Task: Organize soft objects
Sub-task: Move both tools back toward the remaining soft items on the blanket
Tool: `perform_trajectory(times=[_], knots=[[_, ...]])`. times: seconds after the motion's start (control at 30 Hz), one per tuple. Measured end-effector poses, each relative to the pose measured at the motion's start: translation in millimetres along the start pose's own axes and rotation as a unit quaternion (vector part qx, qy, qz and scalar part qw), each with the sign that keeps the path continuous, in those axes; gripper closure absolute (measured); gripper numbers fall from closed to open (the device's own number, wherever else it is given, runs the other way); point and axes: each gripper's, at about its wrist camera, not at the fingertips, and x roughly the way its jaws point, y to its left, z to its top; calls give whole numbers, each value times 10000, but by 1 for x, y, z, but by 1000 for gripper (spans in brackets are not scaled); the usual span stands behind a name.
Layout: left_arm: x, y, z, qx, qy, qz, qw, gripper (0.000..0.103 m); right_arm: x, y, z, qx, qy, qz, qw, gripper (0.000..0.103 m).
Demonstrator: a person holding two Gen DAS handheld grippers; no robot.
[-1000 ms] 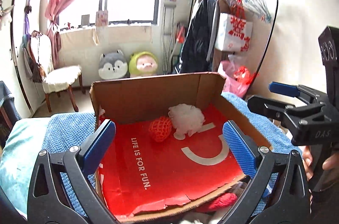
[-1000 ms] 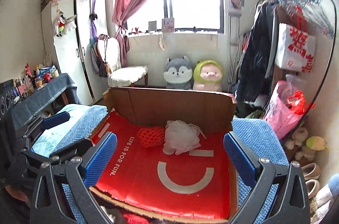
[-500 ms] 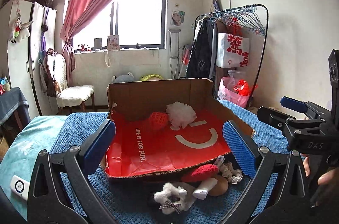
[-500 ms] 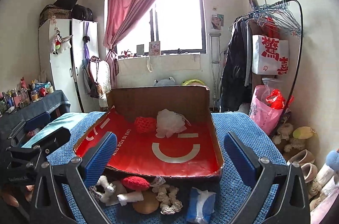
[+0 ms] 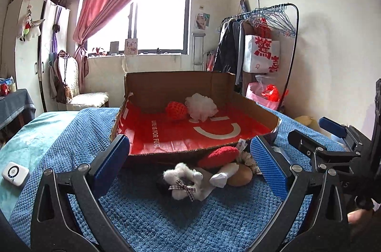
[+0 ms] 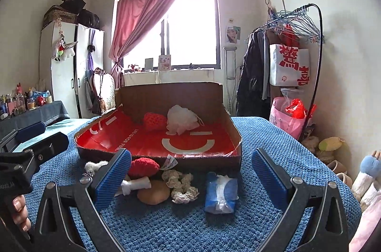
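Bedroom, blue blanket [image 6: 273,147] on bed. My left fingers [image 5: 112,161] spread wide, empty; right fingers [image 6: 114,171] same. Left gripper [image 5: 190,163] hovers over white plush [image 5: 182,181]; right gripper [image 6: 189,167] over cream scrunchie [image 6: 182,186]. Nearby lie red plush [image 6: 142,167], brown pad [image 6: 153,192], tissue pack [image 6: 221,192]. Behind, box [image 6: 190,90] holding strawberry [image 6: 154,120] and white pouf [image 6: 181,119], touching.

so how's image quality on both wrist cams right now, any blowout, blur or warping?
Left wrist: window blown out to white, backlighting the room; box and toys sharp, no motion blur; fisheye bends the walls, dark corners. Right wrist: same window glare, soft shadows under the toys; gripper fingers sharp; edges curve strongly.
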Motion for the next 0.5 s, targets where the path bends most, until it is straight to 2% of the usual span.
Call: perform_trajectory(times=[0.5], knots=[[17, 8, -51, -241, 569, 225, 9978, 0, 23, -1, -45, 223, 562, -61, 9982, 0]])
